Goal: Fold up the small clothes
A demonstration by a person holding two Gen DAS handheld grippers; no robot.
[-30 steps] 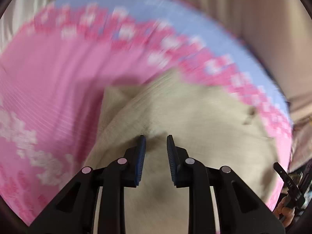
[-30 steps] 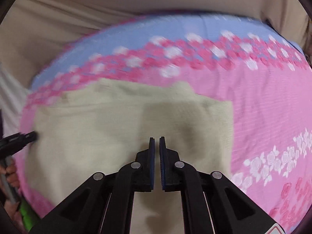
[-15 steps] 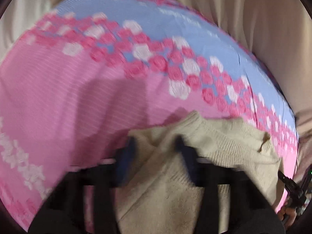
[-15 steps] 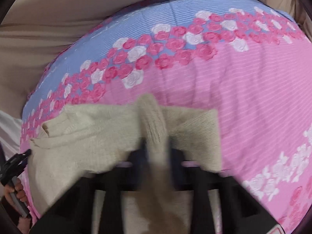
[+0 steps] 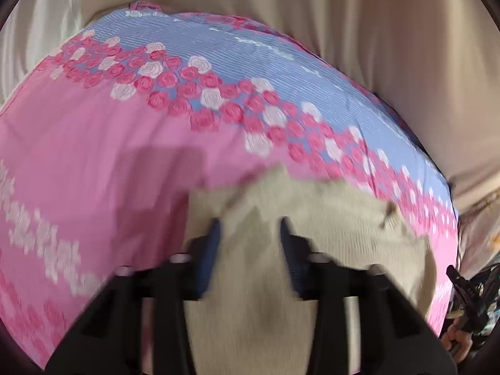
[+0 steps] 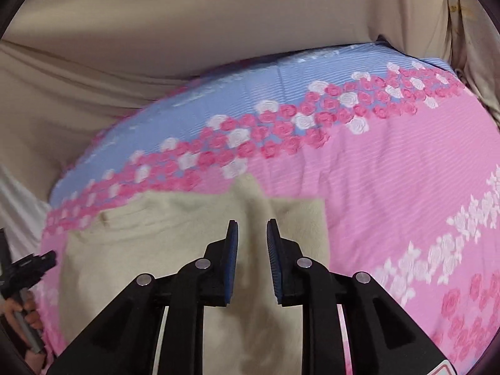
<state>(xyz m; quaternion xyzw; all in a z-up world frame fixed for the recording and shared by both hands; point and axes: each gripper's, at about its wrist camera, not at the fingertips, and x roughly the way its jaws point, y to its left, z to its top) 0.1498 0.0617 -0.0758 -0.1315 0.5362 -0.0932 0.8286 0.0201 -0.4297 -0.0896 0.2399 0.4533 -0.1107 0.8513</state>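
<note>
A beige knit garment (image 5: 328, 234) lies folded on the pink and blue rose-print bedspread (image 5: 93, 162). My left gripper (image 5: 250, 228) hangs over its left part with jaws apart and nothing between them; the view is blurred. In the right wrist view the same garment (image 6: 156, 234) lies under my right gripper (image 6: 252, 228), whose jaws stand apart over a raised fold of the knit (image 6: 250, 193) without gripping it. Each gripper shows at the edge of the other's view.
Beige sheet-like fabric (image 6: 187, 31) rises behind the bedspread (image 6: 390, 172). The other hand-held gripper (image 5: 465, 287) shows at the lower right of the left view, and the other at the lower left of the right view (image 6: 28, 268).
Both grippers carried the garment's edge forward and folded it over, then opened. The right gripper was shut a second ago and now stands open; the left has opened wider.
</note>
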